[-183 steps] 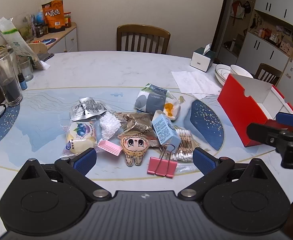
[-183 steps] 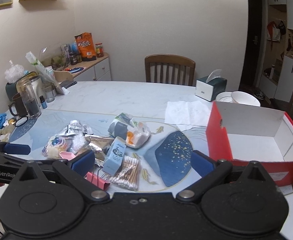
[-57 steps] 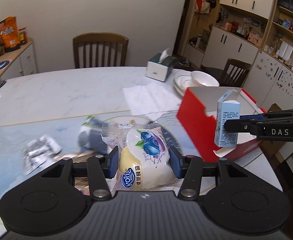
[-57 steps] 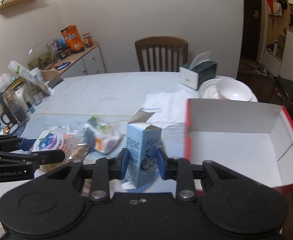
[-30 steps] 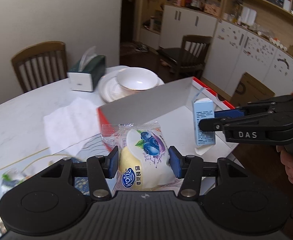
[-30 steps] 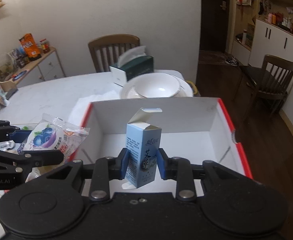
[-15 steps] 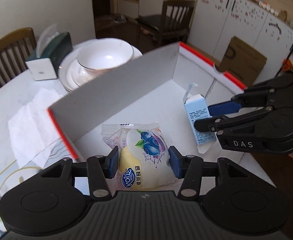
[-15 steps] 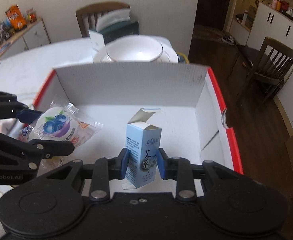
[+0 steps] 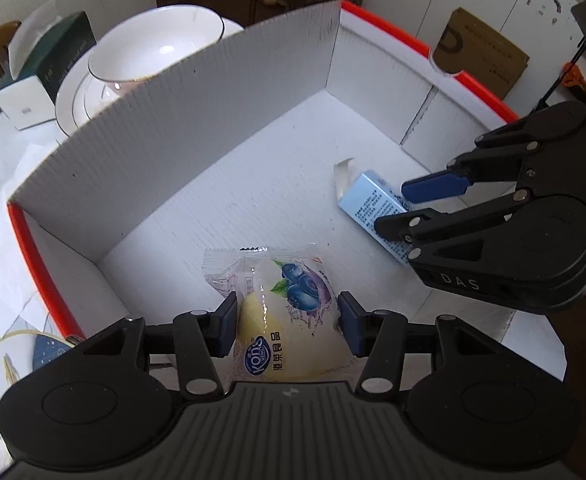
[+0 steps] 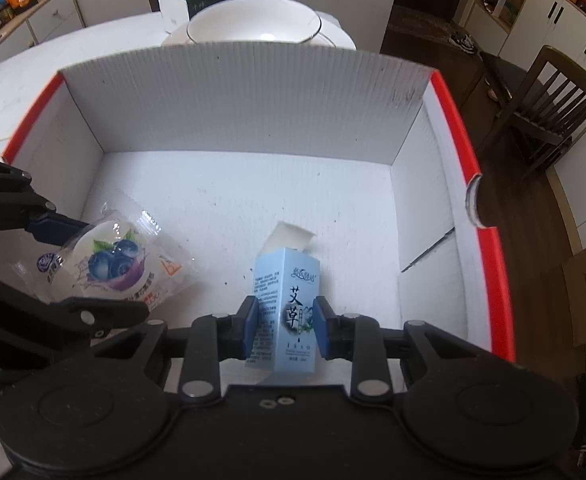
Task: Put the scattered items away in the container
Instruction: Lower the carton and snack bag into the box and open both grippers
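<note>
- We count one red-rimmed cardboard box point(image 10: 489, 264).
- We count one blueberry snack packet point(image 9: 289, 312).
- We count one pale blue carton point(image 10: 289, 312).
- We count one white bowl point(image 10: 253, 24) and one tissue box point(image 9: 41, 68), upper left.

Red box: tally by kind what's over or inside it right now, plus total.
Snack packs: 1, the blueberry pack, in the left claw
Cartons: 1, the blue carton, in the right claw
Loose items on the red box floor: 0
Total: 2
</note>
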A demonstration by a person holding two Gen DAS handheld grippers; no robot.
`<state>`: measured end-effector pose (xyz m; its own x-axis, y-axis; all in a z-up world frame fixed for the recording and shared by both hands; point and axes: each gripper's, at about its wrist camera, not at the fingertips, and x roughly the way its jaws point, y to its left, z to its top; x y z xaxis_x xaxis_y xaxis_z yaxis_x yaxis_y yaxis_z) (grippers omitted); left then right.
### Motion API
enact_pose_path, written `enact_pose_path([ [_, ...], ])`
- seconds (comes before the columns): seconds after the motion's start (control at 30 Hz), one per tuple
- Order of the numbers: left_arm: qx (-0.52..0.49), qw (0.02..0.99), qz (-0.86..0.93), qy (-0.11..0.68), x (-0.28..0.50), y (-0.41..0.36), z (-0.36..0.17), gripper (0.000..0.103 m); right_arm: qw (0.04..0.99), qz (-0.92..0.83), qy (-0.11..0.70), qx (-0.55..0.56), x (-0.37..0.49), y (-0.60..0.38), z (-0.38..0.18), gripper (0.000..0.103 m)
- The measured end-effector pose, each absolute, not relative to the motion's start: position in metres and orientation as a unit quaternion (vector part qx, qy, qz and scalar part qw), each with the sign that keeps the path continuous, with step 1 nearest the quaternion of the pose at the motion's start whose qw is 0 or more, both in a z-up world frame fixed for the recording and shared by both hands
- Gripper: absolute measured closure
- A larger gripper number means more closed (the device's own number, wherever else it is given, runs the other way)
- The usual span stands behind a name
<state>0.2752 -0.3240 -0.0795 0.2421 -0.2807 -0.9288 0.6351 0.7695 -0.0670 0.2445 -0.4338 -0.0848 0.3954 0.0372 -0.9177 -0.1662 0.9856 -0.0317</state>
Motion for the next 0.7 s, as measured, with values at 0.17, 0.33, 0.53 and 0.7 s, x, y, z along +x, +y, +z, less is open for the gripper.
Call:
enact_pose_path([
  [0.17, 0.166, 0.758, -0.298, 0.556, 0.278, -0.324, -0.086, 0.052, 0.832, 0.061, 0.548, -0.061, 0.245, -0.432, -0.087, 0.073],
  [0.33, 0.155, 0.760, -0.303, 0.554, 0.277, -0.324, -0.084, 0.044, 0.832, 0.060, 0.548, -0.059, 0.247, -0.435, -0.086, 0.070],
  [0.53, 0.139, 0.771, -0.310, 0.538, 0.272, -0.318, -0.073, 0.041, 0.835, 0.066, 0.544, -0.050, 0.246, -0.440, -0.080, 0.069],
  [0.7, 0.125, 0.788, -0.311, 0.516, 0.262, -0.312, -0.060, 0.041, 0.842, 0.076, 0.532, -0.041, 0.236, -0.443, -0.065, 0.068],
])
